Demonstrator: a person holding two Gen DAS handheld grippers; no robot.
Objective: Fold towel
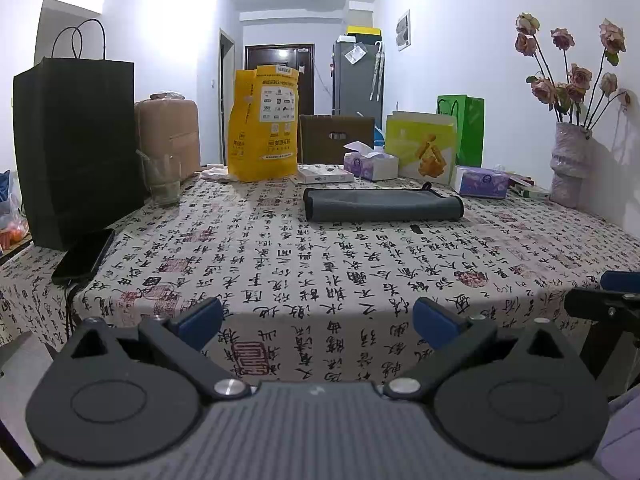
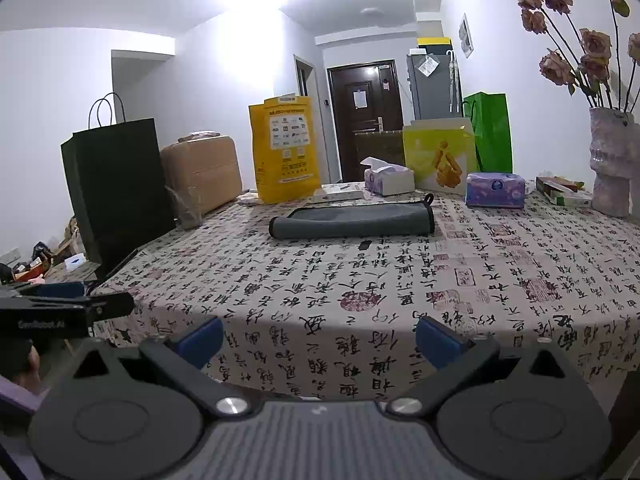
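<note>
A grey towel [image 1: 382, 205] with dark edging lies folded into a long flat strip on the calligraphy-print tablecloth [image 1: 320, 264], toward the far side. It also shows in the right wrist view [image 2: 352, 221], with a small hanging loop at its right end. My left gripper [image 1: 318, 322] is open and empty, held off the table's near edge, well short of the towel. My right gripper [image 2: 319, 338] is open and empty too, at the near edge. Each gripper shows at the side of the other's view: the right one [image 1: 612, 300] and the left one [image 2: 68, 304].
A black paper bag [image 1: 76, 148], a phone [image 1: 84, 256], a glass [image 1: 162, 178], a yellow bag [image 1: 264, 124], tissue boxes [image 1: 370, 162], a yellow-green box [image 1: 420, 148], a green bag [image 1: 464, 128] and a vase of flowers [image 1: 568, 164] ring the table's left, back and right.
</note>
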